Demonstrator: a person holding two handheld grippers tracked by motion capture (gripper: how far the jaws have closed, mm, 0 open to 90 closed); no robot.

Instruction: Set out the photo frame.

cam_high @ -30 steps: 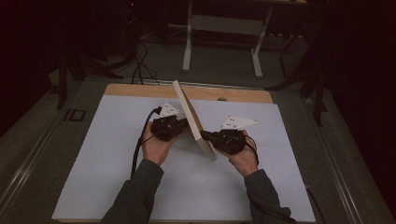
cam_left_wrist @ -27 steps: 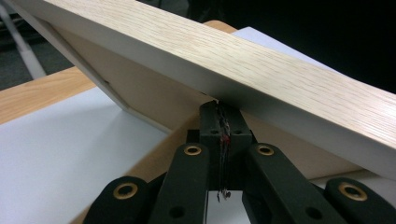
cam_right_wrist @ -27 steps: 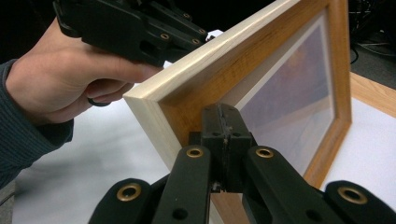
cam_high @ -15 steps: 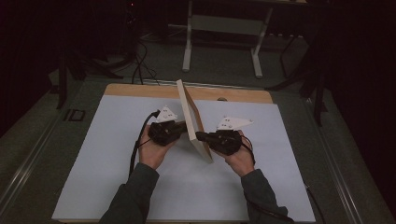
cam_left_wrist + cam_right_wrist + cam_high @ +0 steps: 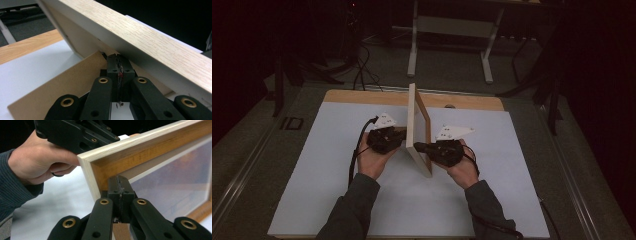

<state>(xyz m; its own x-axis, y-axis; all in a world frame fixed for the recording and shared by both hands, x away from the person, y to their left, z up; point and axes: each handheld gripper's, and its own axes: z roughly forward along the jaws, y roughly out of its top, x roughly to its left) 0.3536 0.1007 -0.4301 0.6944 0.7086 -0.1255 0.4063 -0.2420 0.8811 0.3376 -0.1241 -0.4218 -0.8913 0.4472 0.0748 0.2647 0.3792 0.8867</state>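
Frame (image 5: 418, 127) stands on edge mid-table on the white mat (image 5: 312, 175), between my tongs. My left gripper (image 5: 398, 139) has its jaws pressed together against the frame's back, by the brown stand (image 5: 57, 82). My right gripper (image 5: 418, 147), jaws likewise closed, presses the front.

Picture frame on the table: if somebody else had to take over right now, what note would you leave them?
Left gripper: jaws shut, tips against the back of the picture frame, by its brown stand flap.
Right gripper: jaws shut, tips against the frame's glass side.
Frame: upright on its edge on the white mat, braced between both grippers.
Done: frame raised.
Left: probably prop it on the flap, then let go.
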